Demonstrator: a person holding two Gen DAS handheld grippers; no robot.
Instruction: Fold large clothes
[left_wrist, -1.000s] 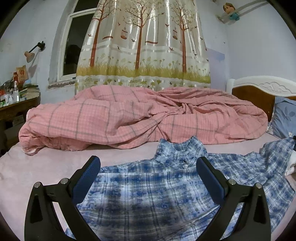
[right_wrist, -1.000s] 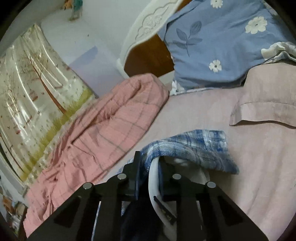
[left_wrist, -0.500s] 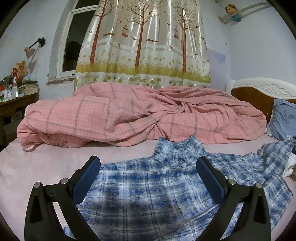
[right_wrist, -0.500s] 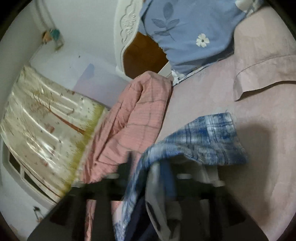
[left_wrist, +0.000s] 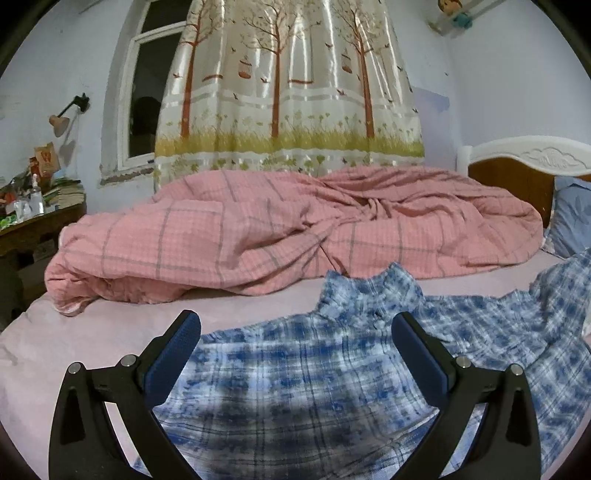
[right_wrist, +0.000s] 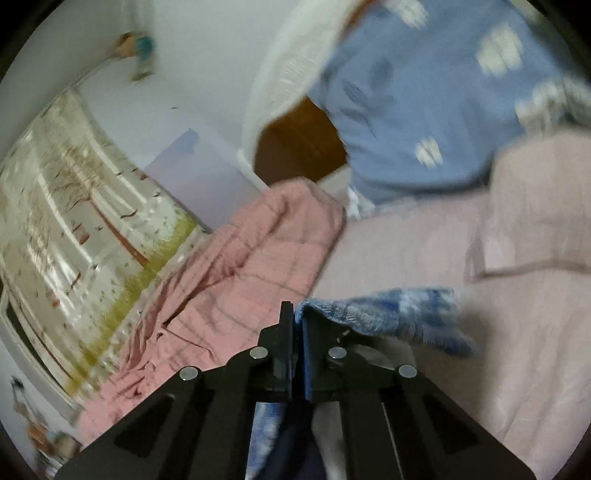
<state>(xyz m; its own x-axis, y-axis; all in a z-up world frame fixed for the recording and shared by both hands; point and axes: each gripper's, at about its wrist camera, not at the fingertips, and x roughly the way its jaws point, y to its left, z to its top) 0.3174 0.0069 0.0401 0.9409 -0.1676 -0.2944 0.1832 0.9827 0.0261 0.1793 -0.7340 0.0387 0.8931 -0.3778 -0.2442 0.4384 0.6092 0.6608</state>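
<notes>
A blue and white plaid shirt lies spread on the pink bed sheet, collar pointing toward the far side. My left gripper is open and empty, hovering just above the shirt's body, its blue pads on either side of the collar area. My right gripper is shut on the shirt's right sleeve; the cuff end drapes out to the right of the jaws, lifted a little off the sheet. The right wrist view is blurred by motion.
A bunched pink checked duvet lies along the far side of the bed. A blue floral pillow leans on the white headboard. A pink pillow lies at the right. A cluttered wooden side table stands at the left.
My right gripper has swung and tilted while holding the sleeve, so its view rotated and blurred. My left gripper has drifted slightly and stays open over the shirt.
</notes>
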